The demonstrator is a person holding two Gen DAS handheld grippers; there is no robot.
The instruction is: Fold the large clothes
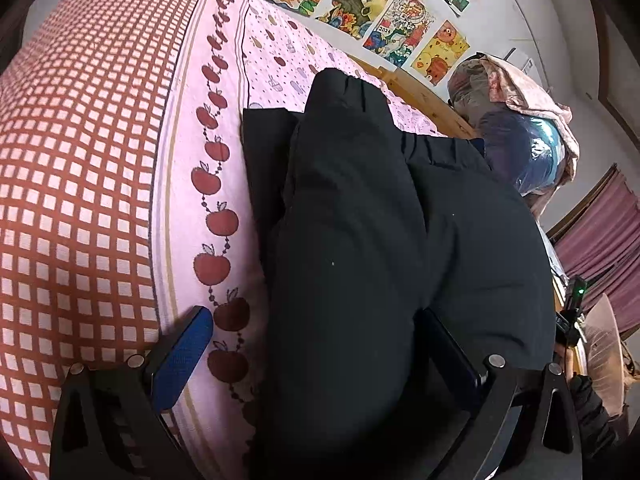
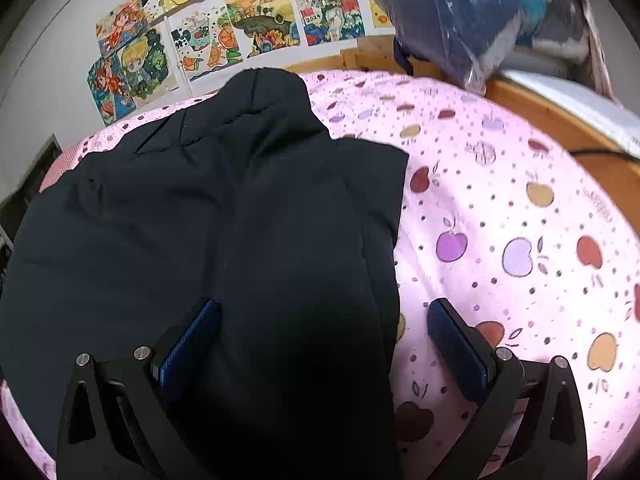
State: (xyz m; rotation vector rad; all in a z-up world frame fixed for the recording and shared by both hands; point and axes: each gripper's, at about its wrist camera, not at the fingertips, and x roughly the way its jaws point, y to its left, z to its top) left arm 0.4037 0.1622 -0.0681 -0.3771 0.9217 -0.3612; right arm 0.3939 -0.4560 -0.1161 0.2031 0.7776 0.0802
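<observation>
**Both claws wide over a dark padded coat on the bed**

Blue-padded fingers (image 1: 182, 356) frame the bottom of the left wrist view, and between them bulges the black jacket (image 1: 360, 220), so close that it hides most of the far finger. The left gripper (image 1: 320, 356) stands spread wide, straddling the garment's near edge; nothing is pinched between its pads. One finger sits over the pink bedsheet (image 1: 224, 120) with its row of red apples, the other lies against or under dark cloth.

In the right wrist view the right gripper (image 2: 324, 344) is likewise wide apart. Its one pad rests on the jacket (image 2: 220, 220), the other hangs over bare bedsheet (image 2: 500, 200), so the coat's edge runs between them. No cloth is gripped here either.

The jacket lies on the bed in a rough heap, thick and quilted, with a raised hump toward the wooden bed frame (image 2: 540, 104) and the wall of drawings (image 2: 248, 28). A plastic-wrapped bundle (image 2: 460, 20) sits on the frame, well apart from the work.

By my judgement the fold is partly made: the garment already looks doubled into a narrower bulk, and both claws are placed to take its near edge. The next move would call for closing on that edge with both at once, then lifting evenly. Padded cloth of this kind will likely spring back, so the grip needs plenty of material.
</observation>
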